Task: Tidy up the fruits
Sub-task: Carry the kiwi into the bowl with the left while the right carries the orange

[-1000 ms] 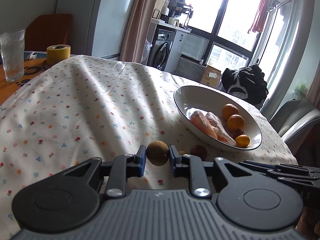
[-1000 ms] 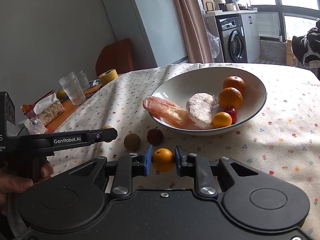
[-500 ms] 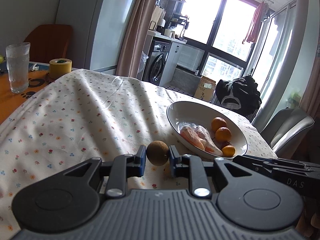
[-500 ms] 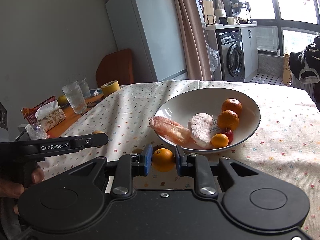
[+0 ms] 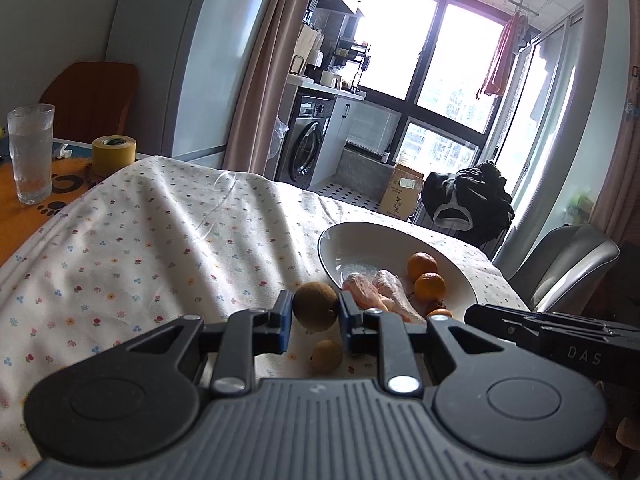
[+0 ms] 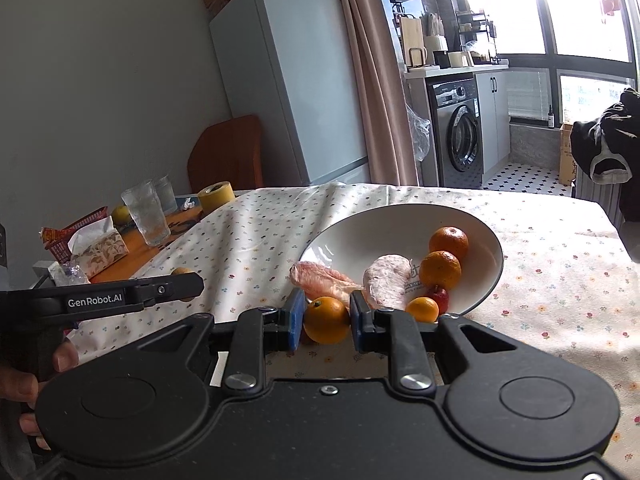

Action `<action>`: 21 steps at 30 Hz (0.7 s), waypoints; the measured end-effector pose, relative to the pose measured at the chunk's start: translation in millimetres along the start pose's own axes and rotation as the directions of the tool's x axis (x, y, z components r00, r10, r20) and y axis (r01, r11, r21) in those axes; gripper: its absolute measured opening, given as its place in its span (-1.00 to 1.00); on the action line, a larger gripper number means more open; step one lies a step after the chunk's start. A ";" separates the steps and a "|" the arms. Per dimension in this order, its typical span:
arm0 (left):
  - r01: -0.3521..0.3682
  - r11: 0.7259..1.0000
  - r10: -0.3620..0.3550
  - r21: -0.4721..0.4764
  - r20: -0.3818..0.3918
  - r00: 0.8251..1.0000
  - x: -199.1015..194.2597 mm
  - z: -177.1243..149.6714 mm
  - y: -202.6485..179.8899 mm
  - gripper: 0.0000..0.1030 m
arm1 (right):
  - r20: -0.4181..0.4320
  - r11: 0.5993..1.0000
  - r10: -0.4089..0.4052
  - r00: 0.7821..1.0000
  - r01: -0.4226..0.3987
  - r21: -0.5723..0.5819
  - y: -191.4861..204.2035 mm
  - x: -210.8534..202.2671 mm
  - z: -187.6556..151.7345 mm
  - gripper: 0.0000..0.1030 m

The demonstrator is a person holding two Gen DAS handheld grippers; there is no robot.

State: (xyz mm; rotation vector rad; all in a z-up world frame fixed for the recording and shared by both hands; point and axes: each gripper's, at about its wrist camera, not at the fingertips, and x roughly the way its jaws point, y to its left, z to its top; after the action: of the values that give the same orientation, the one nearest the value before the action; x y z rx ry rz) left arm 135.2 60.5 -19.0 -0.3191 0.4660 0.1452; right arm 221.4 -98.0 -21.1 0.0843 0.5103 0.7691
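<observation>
My left gripper (image 5: 315, 312) is shut on a brown round fruit (image 5: 315, 306), held above the flowered tablecloth just left of the white bowl (image 5: 352, 240). Below it a small tan fruit (image 5: 327, 356) lies on the cloth. My right gripper (image 6: 326, 320) is shut on a small orange (image 6: 326, 319), raised near the front rim of the white bowl (image 6: 400, 220). That bowl holds two oranges (image 6: 448, 242), a smaller orange (image 6: 422, 309), a red fruit (image 6: 439, 295) and two plastic-wrapped pieces (image 6: 386, 280). The left gripper's body (image 6: 120, 298) shows at the left, gripped by a hand.
A glass of water (image 5: 31, 152) and a yellow tape roll (image 5: 113, 156) stand on the orange table part at the far left. A tissue pack (image 6: 100, 246) and a red basket sit there too. A grey chair (image 5: 560, 264) stands beyond the table's right edge.
Both grippers have risen from the cloth with their fruits and drawn nearer the bowl. The dark red fruit that lay on the cloth is now hidden from both views.
</observation>
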 end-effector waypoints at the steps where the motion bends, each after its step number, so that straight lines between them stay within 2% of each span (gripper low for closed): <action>1: 0.003 1.000 -0.003 0.001 0.001 1.000 0.7 0.6 -0.7 -0.57 | 0.002 1.000 -0.004 1.000 0.004 0.002 -1.0 0.1 0.3 -0.56; 21: 0.041 0.997 -0.041 0.066 -0.011 0.999 37.0 21.1 -35.2 -0.57 | 0.041 0.998 -0.051 0.998 0.049 0.047 -40.5 6.2 13.5 -0.56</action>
State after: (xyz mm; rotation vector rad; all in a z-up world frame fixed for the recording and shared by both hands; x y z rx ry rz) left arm 184.1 36.9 -8.8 -0.2648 0.4723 0.0882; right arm 257.6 -121.5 -22.2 0.1302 0.4882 0.7051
